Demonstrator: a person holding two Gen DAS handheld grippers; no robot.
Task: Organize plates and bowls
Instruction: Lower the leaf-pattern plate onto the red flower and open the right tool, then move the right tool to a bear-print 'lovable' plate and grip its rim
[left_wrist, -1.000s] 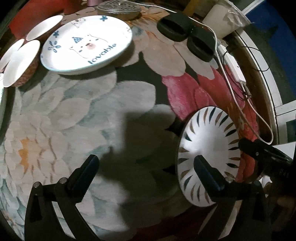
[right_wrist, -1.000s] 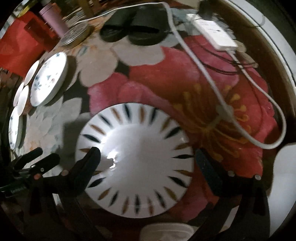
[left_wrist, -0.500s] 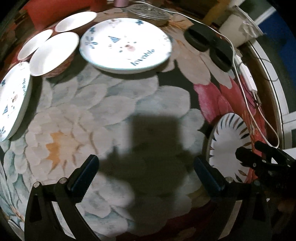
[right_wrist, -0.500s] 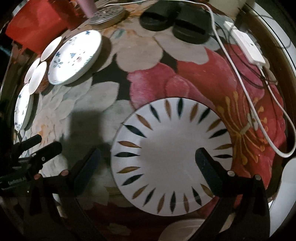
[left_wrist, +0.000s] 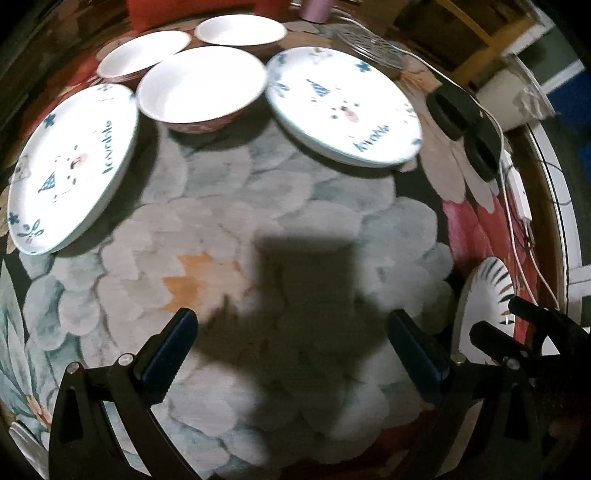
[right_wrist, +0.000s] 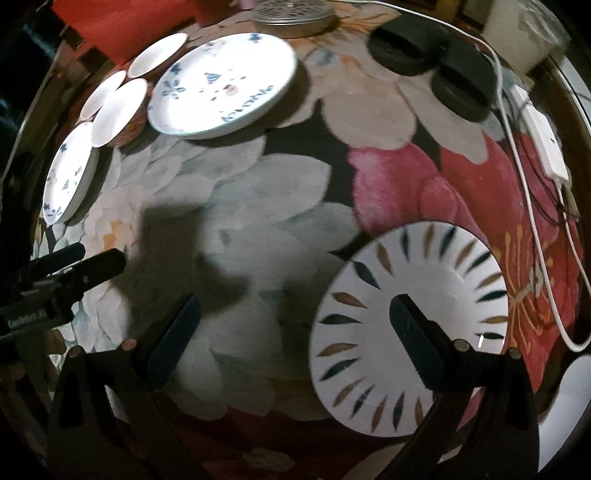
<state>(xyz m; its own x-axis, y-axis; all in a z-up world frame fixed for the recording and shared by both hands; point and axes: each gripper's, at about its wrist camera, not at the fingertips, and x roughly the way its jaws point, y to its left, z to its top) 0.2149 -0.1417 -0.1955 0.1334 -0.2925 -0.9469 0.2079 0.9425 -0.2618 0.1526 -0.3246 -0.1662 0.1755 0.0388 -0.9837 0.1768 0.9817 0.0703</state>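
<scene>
Two white "lovable" bear plates lie on the floral tablecloth, one at the left (left_wrist: 70, 166) and one at the back right (left_wrist: 343, 105). Three white bowls with reddish outsides (left_wrist: 201, 88) sit between and behind them. A white plate with a leaf-pattern rim (right_wrist: 410, 328) lies at the right. My left gripper (left_wrist: 291, 347) is open and empty above the cloth. My right gripper (right_wrist: 295, 328) is open and empty, its right finger over the leaf plate. The bear plates also show in the right wrist view (right_wrist: 225, 85).
Two black round pads (left_wrist: 465, 122) and a white power strip with cables (right_wrist: 546, 147) lie at the right edge. A metal perforated lid (right_wrist: 291, 14) and a pink cup (left_wrist: 314, 7) stand at the back. A white container (left_wrist: 513, 99) stands at the far right.
Both grippers have swung to the left. The leaf plate has slid to the right in both views, and the bear plates and bowls have come into fuller view.
</scene>
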